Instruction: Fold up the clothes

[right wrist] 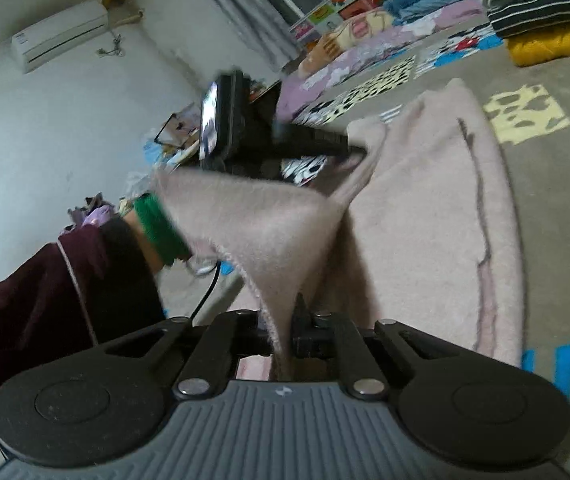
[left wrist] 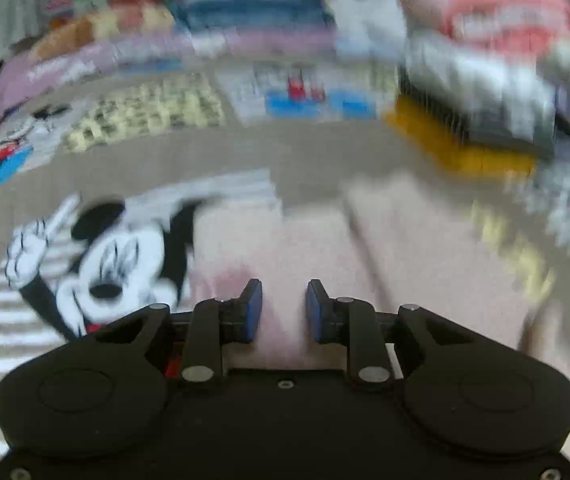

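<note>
Pink sweater (right wrist: 437,208): a soft, fuzzy top lying on the bed, spread out to the right. One edge of it is lifted up off the bed.

Right gripper (right wrist: 285,336): its two black fingers are squeezed together on the near edge of the pink sweater. The cloth hangs up and over from there.

Left gripper (left wrist: 283,310): its blue pads (left wrist: 253,308) stand apart with a gap between them. Pink cloth lies under the gap. This view is very blurry, so I cannot tell if the pads touch the cloth.

Left gripper, seen from the right side (right wrist: 285,140): it is far and to the left, up by the raised corner of the sweater.

Sleeve (right wrist: 45,300): a dark red sleeve comes in from the left, with a green band (right wrist: 157,228) at the wrist.

Bed cover (right wrist: 557,216): brown-grey, with yellow cheese shapes and blue letters. A cartoon mouse picture (left wrist: 113,264) is on the left, just beside the sweater.

Pile of clothes (right wrist: 545,12): far right, a striped top on a yellow one.

Air conditioner (right wrist: 59,36): white, high on the far wall.
</note>
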The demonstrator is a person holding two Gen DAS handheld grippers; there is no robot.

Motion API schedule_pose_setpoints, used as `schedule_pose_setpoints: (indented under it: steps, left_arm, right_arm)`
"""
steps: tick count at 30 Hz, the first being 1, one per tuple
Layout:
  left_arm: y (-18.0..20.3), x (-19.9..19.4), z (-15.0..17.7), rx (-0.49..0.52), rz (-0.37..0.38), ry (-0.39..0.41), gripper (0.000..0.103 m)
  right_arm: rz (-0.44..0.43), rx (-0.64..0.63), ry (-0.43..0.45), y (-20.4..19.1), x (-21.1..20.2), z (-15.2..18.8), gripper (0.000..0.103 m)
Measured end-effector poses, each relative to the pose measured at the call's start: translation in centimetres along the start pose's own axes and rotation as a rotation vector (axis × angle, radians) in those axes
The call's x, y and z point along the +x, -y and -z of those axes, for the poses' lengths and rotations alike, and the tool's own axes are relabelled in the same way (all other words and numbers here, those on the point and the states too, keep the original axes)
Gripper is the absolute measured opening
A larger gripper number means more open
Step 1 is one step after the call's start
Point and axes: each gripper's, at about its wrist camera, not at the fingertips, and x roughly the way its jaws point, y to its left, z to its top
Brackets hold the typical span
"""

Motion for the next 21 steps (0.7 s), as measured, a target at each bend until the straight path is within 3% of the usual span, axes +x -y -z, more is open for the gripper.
schedule_pose_setpoints:
  steps: [4, 6, 8, 11, 14, 18, 21]
  left_arm:
    - [0.6, 0.8, -0.4, 0.035, -0.005, 0.0, 0.022]
    - [0.1, -0.5, -1.5, -0.013, -0.024, -0.014, 0.022]
    - [-0.1, -3.8, -1.1, -0.03, -0.04, 0.077, 0.022]
    - [0.0, -9.9, 2.4, -0.027, -0.061, 0.155, 0.025]
    - [0.5, -16.4, 7.9, -0.012, -0.057, 0.197, 0.025]
    - [2.3, -23.2, 15.3, 0.027, 0.037, 0.216, 0.025]
    - [3.7, -25.6, 18.9, 0.024, 0.121, 0.226, 0.025]
  right_arm:
    - [0.014, 0.061, -0.032, 0.9, 0.1, 0.6, 0.009]
    - [0.022, 0.072, -0.027, 1.1, 0.1, 0.6, 0.009]
    - [-0.007, 0.108, -0.009, 1.6, -0.1, 0.7, 0.009]
    - [-0.03, 0.154, 0.001, 2.2, -0.2, 0.7, 0.009]
    - [-0.039, 0.187, 0.005, 2.5, -0.3, 0.8, 0.009]
    - [-0.045, 0.234, 0.013, 3.0, -0.3, 0.7, 0.009]
    - [-0.043, 0.252, 0.012, 3.2, -0.3, 0.7, 0.009]
